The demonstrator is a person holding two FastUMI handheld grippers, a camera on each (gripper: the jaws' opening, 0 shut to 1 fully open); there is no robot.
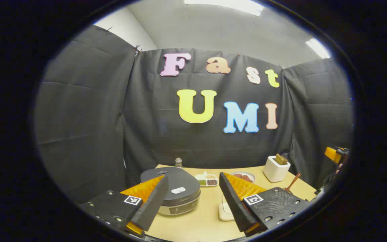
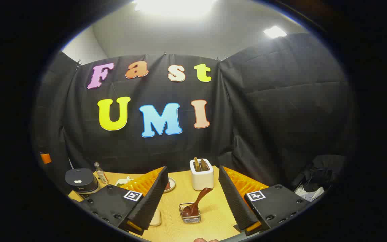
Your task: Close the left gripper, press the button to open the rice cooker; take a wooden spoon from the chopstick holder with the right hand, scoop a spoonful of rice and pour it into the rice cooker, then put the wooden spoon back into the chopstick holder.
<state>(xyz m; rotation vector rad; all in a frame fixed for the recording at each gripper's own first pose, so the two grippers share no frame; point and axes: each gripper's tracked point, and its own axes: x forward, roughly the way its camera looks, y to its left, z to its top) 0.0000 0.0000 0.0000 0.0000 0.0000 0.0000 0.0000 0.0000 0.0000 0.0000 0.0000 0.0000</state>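
- The left tool [image 1: 193, 198] hangs above the wooden surface [image 1: 197, 222] with its two fingers spread wide and nothing between them.
- The rice cooker [image 1: 176, 191], its dark lid down, sits on the surface just beyond the left-hand finger in the left gripper view; the right gripper view shows it [image 2: 79, 181] far off at the left edge, a small bottle [image 2: 100, 173] beside it.
- The right tool [image 2: 191, 198] is likewise wide open and empty, raised over the near part of the surface [image 2: 213, 215].
- The wooden spoon [image 2: 197, 203] leans in a small wire basket [image 2: 190, 215] between that tool's fingers but farther off, apart from both.
- A white holder [image 2: 202, 176] with wooden pieces upright in it stands behind the basket, toward the wall; the left gripper view places it [image 1: 276, 168] at the right, the spoon's handle [image 1: 293, 183] slanting up nearby.
- A divided white dish [image 1: 207, 180] of grains and a small plate [image 1: 244, 176] lie between cooker and holder.
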